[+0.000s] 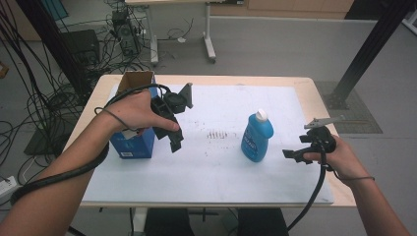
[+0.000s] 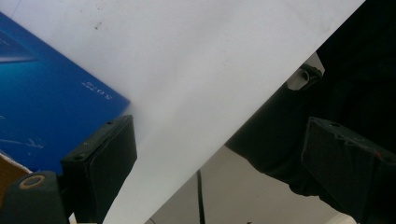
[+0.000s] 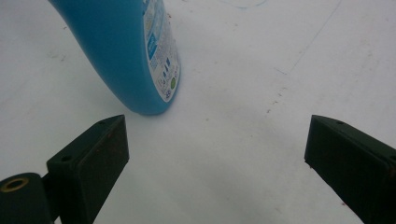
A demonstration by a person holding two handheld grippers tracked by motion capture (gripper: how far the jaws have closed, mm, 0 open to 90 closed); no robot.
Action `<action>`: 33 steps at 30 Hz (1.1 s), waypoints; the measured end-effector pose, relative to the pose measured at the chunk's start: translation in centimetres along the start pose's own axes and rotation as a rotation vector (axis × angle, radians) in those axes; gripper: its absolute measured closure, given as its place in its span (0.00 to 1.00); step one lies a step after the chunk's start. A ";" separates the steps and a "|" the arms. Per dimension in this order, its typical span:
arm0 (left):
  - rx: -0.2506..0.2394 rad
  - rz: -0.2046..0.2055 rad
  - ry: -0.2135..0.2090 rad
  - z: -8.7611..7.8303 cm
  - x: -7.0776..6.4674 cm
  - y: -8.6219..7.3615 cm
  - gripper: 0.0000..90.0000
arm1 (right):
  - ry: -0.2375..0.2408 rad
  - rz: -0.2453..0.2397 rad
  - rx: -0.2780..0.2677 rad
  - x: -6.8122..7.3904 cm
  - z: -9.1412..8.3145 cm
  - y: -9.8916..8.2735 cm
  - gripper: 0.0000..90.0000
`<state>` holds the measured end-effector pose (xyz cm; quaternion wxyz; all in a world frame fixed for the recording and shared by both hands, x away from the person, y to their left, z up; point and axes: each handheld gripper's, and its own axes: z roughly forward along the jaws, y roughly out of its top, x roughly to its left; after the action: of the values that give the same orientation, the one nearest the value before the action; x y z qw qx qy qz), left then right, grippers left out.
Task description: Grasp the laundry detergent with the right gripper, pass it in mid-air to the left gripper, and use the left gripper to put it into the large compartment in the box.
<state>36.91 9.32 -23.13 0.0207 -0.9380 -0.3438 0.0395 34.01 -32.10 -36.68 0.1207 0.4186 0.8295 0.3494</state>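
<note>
Right tongs: lower right of the high view, jaws apart, empty.
Left tongs: left of centre, jaws apart, empty, just beside the box.
Bottle: upright, long axis vertical, centre-right on the sheet, left of the right tongs.
Nearer hand: right.
Obstruction: none seen between.

— What sort of place is this?
— A lab or test room, going by the grey floor with loose cables strewn over it.
— Anything else?
— Black frame posts, an electronics box, a second desk's legs — and the desk wears a white sheet.
</note>
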 end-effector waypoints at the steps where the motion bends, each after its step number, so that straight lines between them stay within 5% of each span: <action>1: 0.000 0.000 0.000 0.0 0.0 0.0 0.12 | 0.001 -0.001 -0.007 0.1 0.0 -0.1 0.06; 33: -0.006 0.002 -0.002 0.3 -0.2 -0.1 0.12 | 0.040 0.031 -0.155 2.8 1.4 -3.7 0.04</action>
<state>36.71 9.26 -23.39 0.0175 -0.9383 -0.3431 0.0396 30.69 -30.83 -39.97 0.1308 0.4137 0.7957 0.4227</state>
